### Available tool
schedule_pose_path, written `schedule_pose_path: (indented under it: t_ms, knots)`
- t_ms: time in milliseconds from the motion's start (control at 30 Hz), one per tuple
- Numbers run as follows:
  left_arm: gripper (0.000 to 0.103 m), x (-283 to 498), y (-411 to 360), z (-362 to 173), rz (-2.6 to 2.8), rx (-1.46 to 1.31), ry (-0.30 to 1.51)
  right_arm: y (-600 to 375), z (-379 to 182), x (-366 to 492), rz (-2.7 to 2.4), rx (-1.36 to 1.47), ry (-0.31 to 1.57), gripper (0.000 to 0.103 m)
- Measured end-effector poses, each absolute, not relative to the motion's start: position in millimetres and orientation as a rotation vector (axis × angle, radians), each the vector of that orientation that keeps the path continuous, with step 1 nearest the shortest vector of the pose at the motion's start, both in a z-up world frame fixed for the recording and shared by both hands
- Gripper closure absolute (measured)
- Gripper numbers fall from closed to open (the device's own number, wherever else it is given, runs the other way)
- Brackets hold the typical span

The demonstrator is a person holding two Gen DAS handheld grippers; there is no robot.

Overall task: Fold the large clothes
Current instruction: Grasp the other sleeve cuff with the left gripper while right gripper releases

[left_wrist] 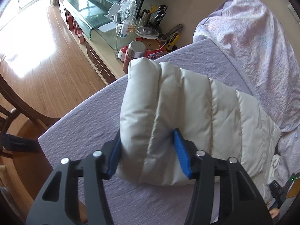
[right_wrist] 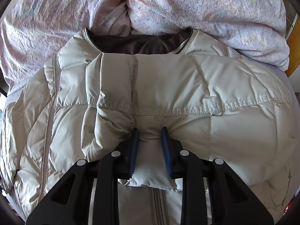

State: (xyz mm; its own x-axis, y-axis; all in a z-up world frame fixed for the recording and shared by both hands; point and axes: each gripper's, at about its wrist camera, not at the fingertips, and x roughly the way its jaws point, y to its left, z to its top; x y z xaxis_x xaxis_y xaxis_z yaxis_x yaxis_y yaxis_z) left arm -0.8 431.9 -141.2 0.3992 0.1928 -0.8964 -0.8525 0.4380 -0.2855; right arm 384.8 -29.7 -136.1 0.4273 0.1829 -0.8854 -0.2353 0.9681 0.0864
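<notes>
Closest to my left camera, my left claw (left_wrist: 148,150) pinches a thick roll of the pale puffy jacket (left_wrist: 187,112). Its blue pads (left_wrist: 181,150) press into both sides of the padded bulk, which bulges out between them. I judge this bulk to be a sleeve or side panel, held up so it can be carried across the body of the jacket.

Closest to my right camera, my right claw (right_wrist: 150,146) squeezes a narrow pinch of the same jacket's fabric, just below a stitched seam (right_wrist: 187,108). The grip looks tight because the slippery, airy padding would likely slide out of a loose hold.

The jacket lies on the bed (left_wrist: 84,131), on a lilac sheet, with its dark-lined collar (right_wrist: 135,43) pointing toward a rumpled flowered quilt (right_wrist: 187,9) heaped at the far side. A folded-over portion rests on top of the jacket's front, and a zipper (right_wrist: 159,202) shows below my right claw.

I judge the fold to be under way, not finished.

Beyond the bed's edge stands a low cabinet (left_wrist: 97,56) crowded with jars, bottles and a glass tank (left_wrist: 90,5). A wooden floor (left_wrist: 46,56) lies past the bed's near corner.
</notes>
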Motion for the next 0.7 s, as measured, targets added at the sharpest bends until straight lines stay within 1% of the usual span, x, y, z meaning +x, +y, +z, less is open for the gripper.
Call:
schedule_pose_path:
  t_ms: [33, 67, 133, 233, 400, 700]
  knots:
    - [0.066, 0.5, 431.0, -141.4, 0.777, -0.862, 0.922, -29.7, -136.2, 384.6, 0.262, -0.053, 1.099, 0.076]
    - [0.069, 2.7, 429.7, -141.5, 0.771, -0.862, 0.923, -29.8, -136.2, 384.4, 0.264, -0.054, 1.099, 0.076]
    - [0.081, 5.8, 426.4, -139.4, 0.778, -0.843, 0.927, -30.1, -136.2, 383.8, 0.270, -0.056, 1.100, 0.076]
    - [0.090, 12.7, 418.8, -131.9, 0.797, -0.793, 0.939, -30.4, -136.0, 383.4, 0.281, -0.064, 1.100, 0.076]
    - [0.093, 27.2, 406.3, -112.2, 0.813, -0.732, 0.927, -30.7, -135.9, 382.6, 0.299, -0.075, 1.098, 0.076]
    - [0.093, 80.8, 366.8, -56.7, 0.709, -0.624, 0.849, -38.6, -133.8, 388.2, 0.335, -0.049, 1.122, 0.075]
